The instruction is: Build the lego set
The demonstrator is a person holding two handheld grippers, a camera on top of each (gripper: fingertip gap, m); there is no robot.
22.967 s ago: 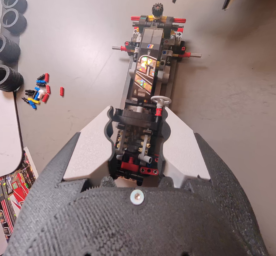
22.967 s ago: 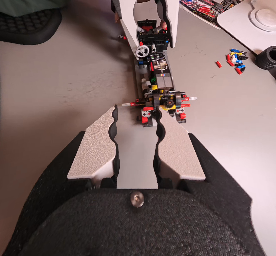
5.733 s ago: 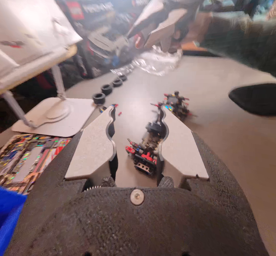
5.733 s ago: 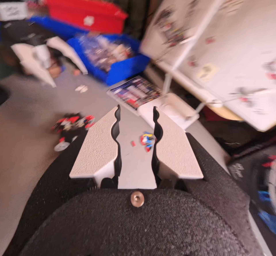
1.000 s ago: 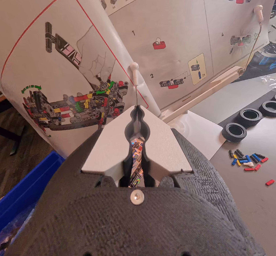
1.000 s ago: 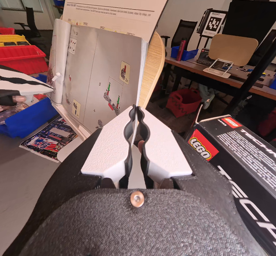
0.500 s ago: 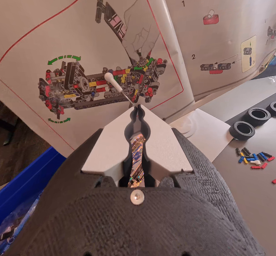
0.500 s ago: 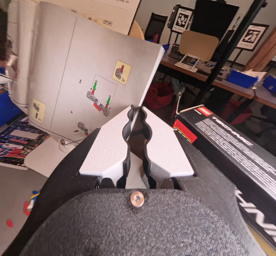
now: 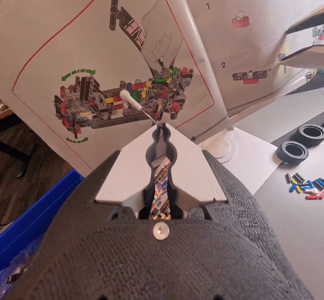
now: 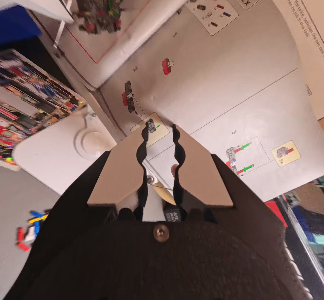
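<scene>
The open instruction booklet point(image 9: 105, 46) stands on a white stand point(image 9: 245, 160). My left gripper point(image 9: 161, 126) is shut on the thin wire of the stand's page holder point(image 9: 130, 99), whose white tip lies over the left page's drawing of the chassis. My right gripper point(image 10: 159, 128) is open and empty, close in front of the right page point(image 10: 228, 90). The other wire page holder point(image 10: 157, 185) shows low between its fingers. The right gripper also shows blurred at the right edge of the left wrist view point(image 9: 301, 46). The Lego chassis is out of view.
A pile of small pins point(image 9: 306, 188) lies on the grey table, also in the right wrist view point(image 10: 29, 230). Black tyres point(image 9: 292, 152) sit beside the stand. A shiny sticker sheet point(image 10: 31, 102) lies left of the stand. A blue bin point(image 9: 35, 212) is lower left. Spacing between my two grippers at the tips: around 15 cm.
My right gripper has let go of the page edge, opened, and swung in to face the right page. My left gripper has kept the wire holder, which now sits lower on the left page.
</scene>
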